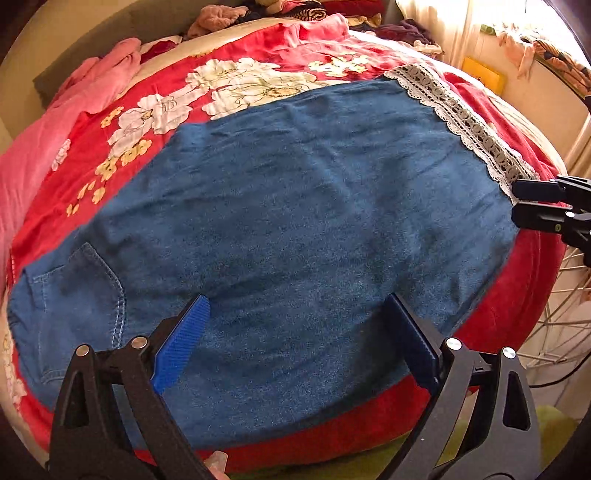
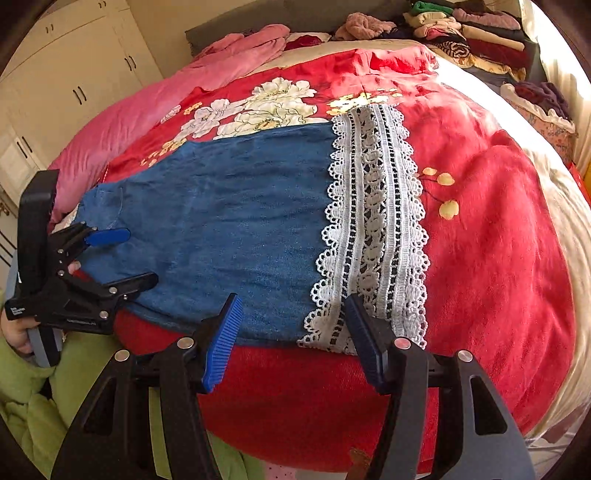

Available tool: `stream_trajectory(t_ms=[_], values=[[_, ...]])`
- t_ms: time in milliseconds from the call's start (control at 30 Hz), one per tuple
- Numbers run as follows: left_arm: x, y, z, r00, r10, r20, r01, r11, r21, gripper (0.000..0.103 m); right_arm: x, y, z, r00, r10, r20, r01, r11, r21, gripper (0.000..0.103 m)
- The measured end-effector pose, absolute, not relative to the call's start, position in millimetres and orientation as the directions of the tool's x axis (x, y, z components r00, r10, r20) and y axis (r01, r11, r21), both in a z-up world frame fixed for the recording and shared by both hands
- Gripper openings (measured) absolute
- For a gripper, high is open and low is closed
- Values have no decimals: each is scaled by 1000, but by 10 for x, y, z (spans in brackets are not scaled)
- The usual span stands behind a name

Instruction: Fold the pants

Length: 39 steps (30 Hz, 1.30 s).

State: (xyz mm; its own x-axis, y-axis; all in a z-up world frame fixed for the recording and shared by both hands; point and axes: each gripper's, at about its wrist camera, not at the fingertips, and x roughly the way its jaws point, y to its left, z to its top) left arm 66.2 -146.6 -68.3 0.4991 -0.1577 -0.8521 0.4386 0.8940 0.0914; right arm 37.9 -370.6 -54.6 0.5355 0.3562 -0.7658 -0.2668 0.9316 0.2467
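Left tool (image 1: 295, 339) jaws wide and empty above the blue pants (image 1: 295, 221) at lower centre, right tool (image 2: 291, 339) partly open over the lace hem (image 2: 373, 229), gripping nothing, pants flat on the red floral bedspread (image 2: 480, 221)

The blue denim pants (image 2: 236, 221) lie flat across the red floral bedspread (image 2: 487, 229) near the bed's front edge — white lace hem (image 2: 373, 229) to the right, stitched pocket (image 1: 79, 291) to the left. A pink quilt (image 2: 155, 110) lies behind at left; stacked folded clothes (image 2: 476, 33) sit at the far right corner.
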Motion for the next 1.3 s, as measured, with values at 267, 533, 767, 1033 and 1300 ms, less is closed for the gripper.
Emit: stream_trajectory(t_ms=[267, 533, 767, 1033, 1300], values=[[602, -1541, -335, 551, -202, -809, 448, 890, 83, 89, 266, -3838, -214, 624, 345, -701, -254, 938, 235, 57], [614, -1691, -101, 581, -217, -784, 467, 878, 103, 90, 181, -3981, 38, 699, 307, -646, -230, 952, 203, 85], [664, -1793, 33, 595, -227, -771, 476, 872, 110, 93, 122, -4072, 162, 728, 285, -624, -218, 958, 183, 86], [720, -1873, 120, 599, -239, -764, 483, 869, 106, 93, 91, -4123, 170, 738, 270, -619, -202, 963, 180, 86], [702, -1891, 245, 618, -260, -742, 481, 871, 96, 93, 51, -4172, 177, 749, 253, -612, -183, 967, 176, 86]])
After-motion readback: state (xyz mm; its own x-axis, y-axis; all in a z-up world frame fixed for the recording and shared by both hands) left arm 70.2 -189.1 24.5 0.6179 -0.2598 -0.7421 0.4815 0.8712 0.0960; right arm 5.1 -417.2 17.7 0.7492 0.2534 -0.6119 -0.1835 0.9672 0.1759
